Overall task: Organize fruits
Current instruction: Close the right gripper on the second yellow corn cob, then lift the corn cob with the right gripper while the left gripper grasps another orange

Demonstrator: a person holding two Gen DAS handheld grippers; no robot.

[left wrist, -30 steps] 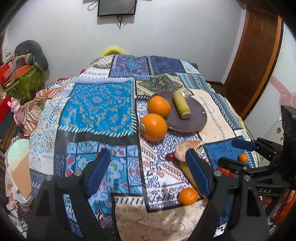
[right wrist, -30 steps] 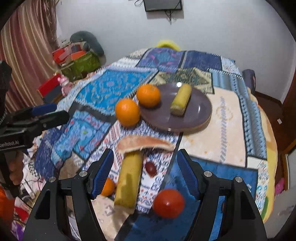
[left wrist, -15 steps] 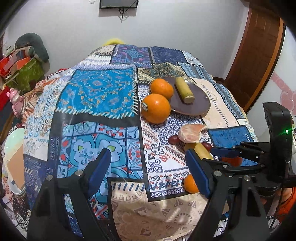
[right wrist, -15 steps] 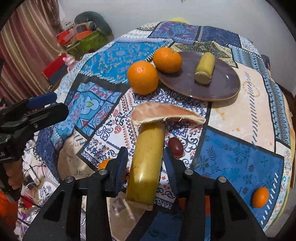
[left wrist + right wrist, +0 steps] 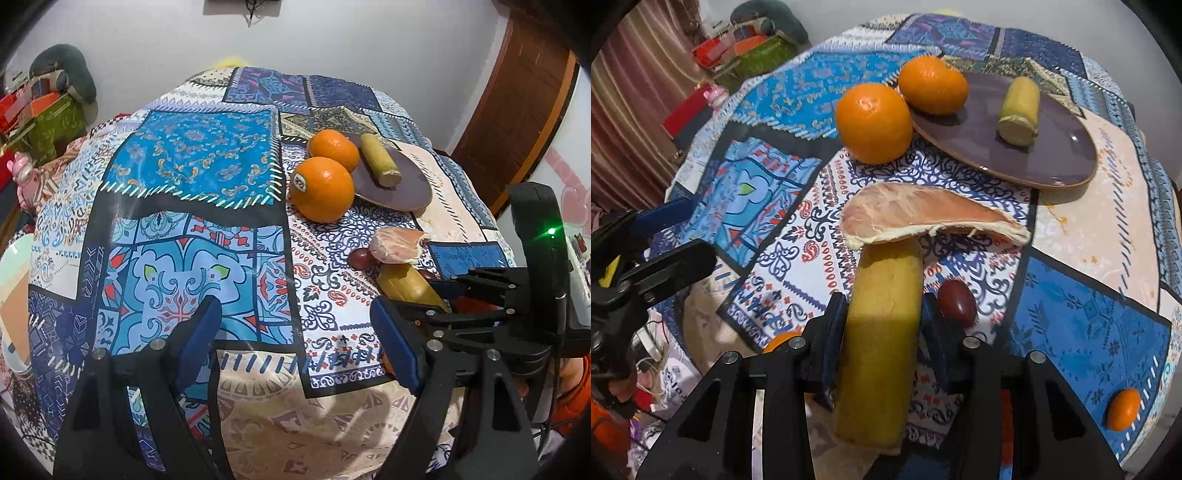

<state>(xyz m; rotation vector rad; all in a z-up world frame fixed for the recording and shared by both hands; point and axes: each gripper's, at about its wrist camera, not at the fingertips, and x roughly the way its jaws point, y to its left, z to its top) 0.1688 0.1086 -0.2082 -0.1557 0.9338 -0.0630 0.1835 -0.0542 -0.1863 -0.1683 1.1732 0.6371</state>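
The right tongs [image 5: 882, 328] are clamped on the yellow stick [image 5: 879, 332], whose far end lies under a pomelo slice [image 5: 923, 218]. The left tongs [image 5: 295, 332] stand wide and empty above the cloth [image 5: 177, 229].

Place: a lived-in home room.
Evidence: a patchwork-print blue tablecloth [image 5: 192, 206] is covering the table, striped brown curtains [image 5: 631, 122] are hanging, a dark wooden door [image 5: 517, 110] is standing beside white walls.
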